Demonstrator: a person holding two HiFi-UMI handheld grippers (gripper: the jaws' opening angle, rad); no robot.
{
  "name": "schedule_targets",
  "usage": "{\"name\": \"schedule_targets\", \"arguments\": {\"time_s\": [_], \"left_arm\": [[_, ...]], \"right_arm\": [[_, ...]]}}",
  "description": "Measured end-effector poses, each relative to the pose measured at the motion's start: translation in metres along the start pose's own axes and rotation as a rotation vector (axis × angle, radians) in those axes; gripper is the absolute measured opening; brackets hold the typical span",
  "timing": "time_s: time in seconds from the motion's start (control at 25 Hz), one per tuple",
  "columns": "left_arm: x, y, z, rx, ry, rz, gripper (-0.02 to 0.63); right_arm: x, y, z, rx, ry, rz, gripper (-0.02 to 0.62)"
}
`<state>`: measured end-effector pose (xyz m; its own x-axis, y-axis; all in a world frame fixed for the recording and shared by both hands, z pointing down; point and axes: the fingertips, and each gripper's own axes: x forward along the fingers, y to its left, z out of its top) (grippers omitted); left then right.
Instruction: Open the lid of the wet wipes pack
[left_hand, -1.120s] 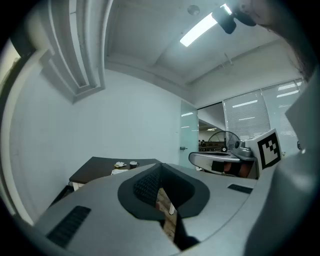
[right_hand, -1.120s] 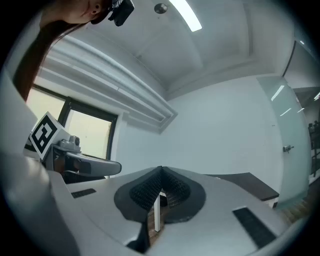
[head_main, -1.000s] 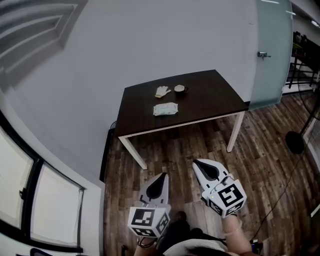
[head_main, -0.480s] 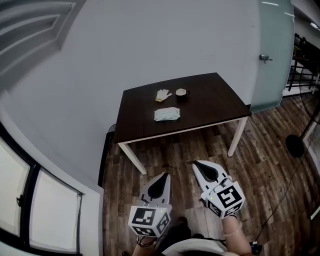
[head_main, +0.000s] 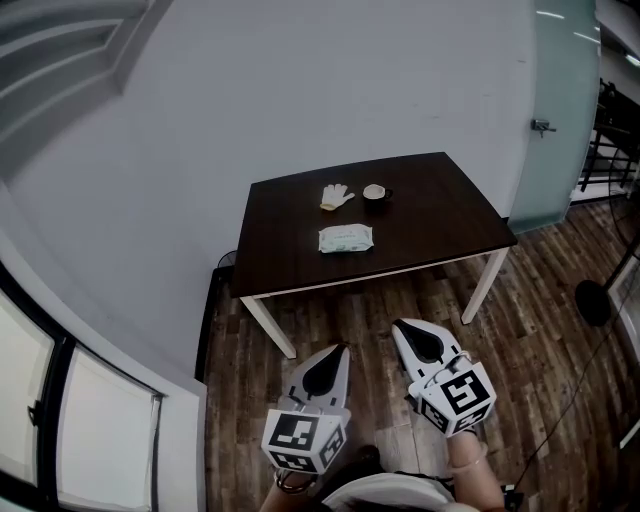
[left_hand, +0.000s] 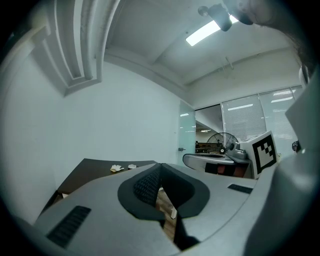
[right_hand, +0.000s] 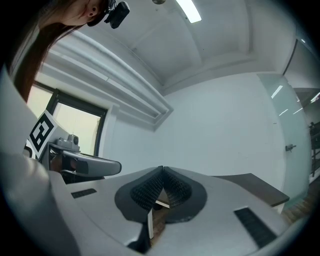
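The wet wipes pack (head_main: 345, 238), pale green and white, lies flat near the middle of a dark table (head_main: 440, 215) with white legs. Both grippers hover over the wooden floor, short of the table's front edge and pointing level at it. My left gripper (head_main: 339, 349) is shut, its tips meeting (left_hand: 159, 165) with nothing between them. The right gripper (head_main: 401, 325) is also shut and empty, tips together (right_hand: 161, 169). The pack is hidden behind the jaws in both gripper views.
A white glove (head_main: 337, 196) and a small cup (head_main: 375, 192) lie at the table's far side, near the grey wall. A frosted glass door (head_main: 560, 110) stands at the right, with a floor fan (head_main: 594, 300) beside it. Windows run along the left.
The table sits lower and nearer in the head view than before. Both grippers have moved forward toward it, still side by side and shut.
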<state>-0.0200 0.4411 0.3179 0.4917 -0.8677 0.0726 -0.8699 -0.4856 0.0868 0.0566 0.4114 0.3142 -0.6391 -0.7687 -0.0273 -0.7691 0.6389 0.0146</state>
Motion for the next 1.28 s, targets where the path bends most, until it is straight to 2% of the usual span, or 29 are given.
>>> {"name": "schedule_targets", "arguments": {"time_s": [0.36,0.68,1.28], "left_arm": [[0.022,0.045,0.002,-0.019,0.006,-0.035,0.02],[0.052,0.067,0.001,-0.031,0.009,-0.05,0.019],[0.167,0.117,0.006,-0.021,0.019,-0.022,0.019]], "right_arm": [[0.049,-0.004,-0.003,-0.018,0.027,-0.039,-0.007],[0.083,-0.02,-0.007,-0.036,0.042,-0.039,-0.006],[0.172,-0.103,-0.021,-0.034,0.049,-0.018,-0.006]]}}
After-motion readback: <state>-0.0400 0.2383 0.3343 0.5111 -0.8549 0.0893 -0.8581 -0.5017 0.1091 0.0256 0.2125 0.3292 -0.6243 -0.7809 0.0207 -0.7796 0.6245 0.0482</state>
